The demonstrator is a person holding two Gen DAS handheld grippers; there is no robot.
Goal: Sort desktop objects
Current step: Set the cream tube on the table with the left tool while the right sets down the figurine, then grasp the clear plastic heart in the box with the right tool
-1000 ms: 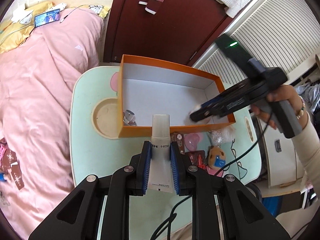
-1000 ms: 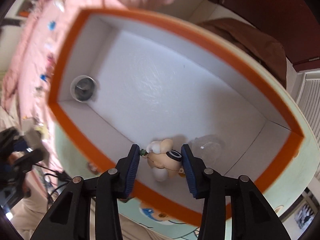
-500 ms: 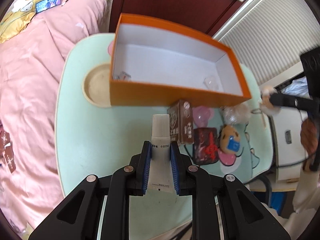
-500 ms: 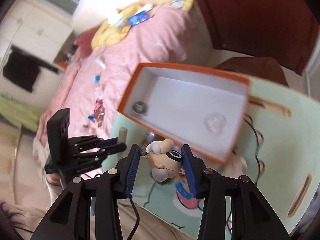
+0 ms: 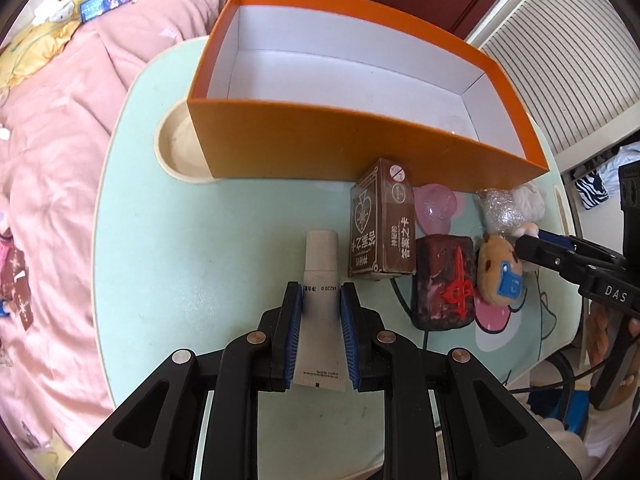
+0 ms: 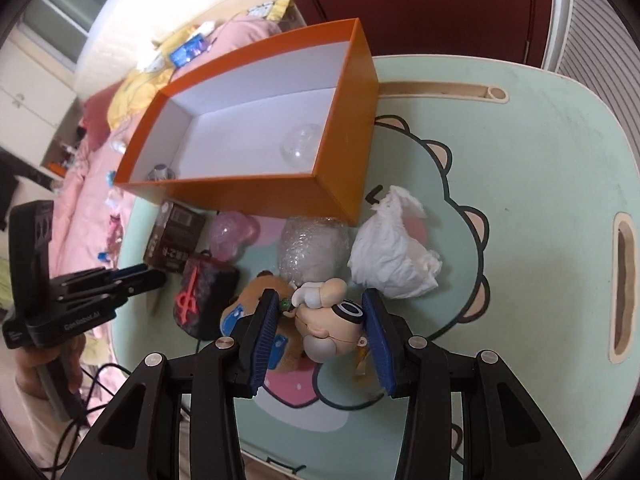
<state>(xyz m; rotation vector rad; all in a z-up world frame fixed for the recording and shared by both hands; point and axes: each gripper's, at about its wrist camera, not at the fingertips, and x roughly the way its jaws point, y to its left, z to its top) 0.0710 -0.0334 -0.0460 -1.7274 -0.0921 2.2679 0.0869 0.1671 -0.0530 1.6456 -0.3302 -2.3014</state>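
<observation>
My left gripper (image 5: 320, 300) is shut on a white cream tube (image 5: 320, 276), held over the mint table (image 5: 200, 272) in front of the orange box (image 5: 332, 140). My right gripper (image 6: 320, 312) is shut on a small beige figurine (image 6: 332, 320), held above the table's right side near a brown plush (image 6: 244, 304). The box also shows in the right wrist view (image 6: 256, 196); inside lie a clear dome (image 6: 300, 148) and a small round metal piece (image 6: 160, 172).
On the table lie a brown card box (image 5: 380, 228), a dark red mahjong-tile block (image 5: 444, 280), a pink heart piece (image 5: 434, 208), a bubble-wrap ball (image 6: 312, 248) and a crumpled white tissue (image 6: 396, 248). A pink bed (image 5: 52, 140) lies to the left.
Both grippers have drawn back from the box. My right gripper lifted the figurine out of the box and lowered over the table's right side. The tube stays gripped.
</observation>
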